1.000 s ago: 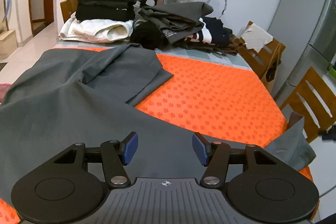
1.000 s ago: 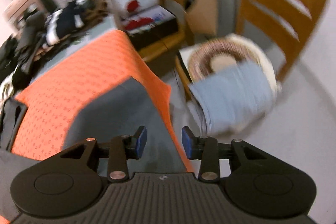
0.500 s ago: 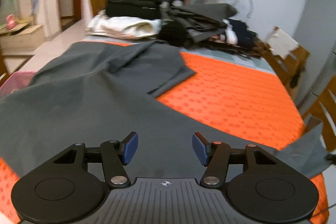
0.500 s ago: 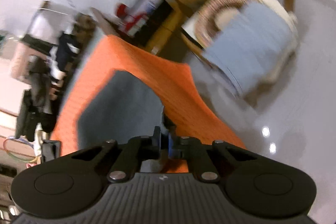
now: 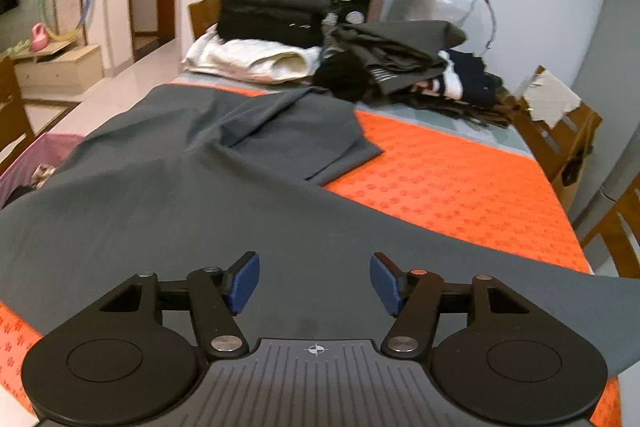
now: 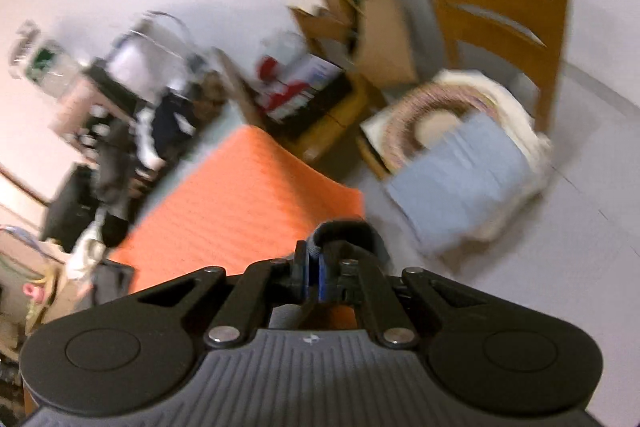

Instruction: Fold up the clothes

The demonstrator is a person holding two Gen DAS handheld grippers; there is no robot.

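One grey garment (image 5: 168, 195) lies unfolded across the table (image 5: 460, 195); right gripper (image 6: 313, 273) fingers pinch its corner, left gripper (image 5: 314, 283) fingers gape empty.

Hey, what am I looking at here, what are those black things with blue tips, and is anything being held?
Those are two hand-held grippers a person carries, each with a camera looking forward along its fingers. The left gripper hovers open over a dark grey garment spread on an orange tablecloth. Folded clothes and a loose heap sit at the far end. The other picture is blurred; the right gripper is shut on a fold of grey fabric, apparently the garment's corner, at the table's edge, with a wooden chair beyond.
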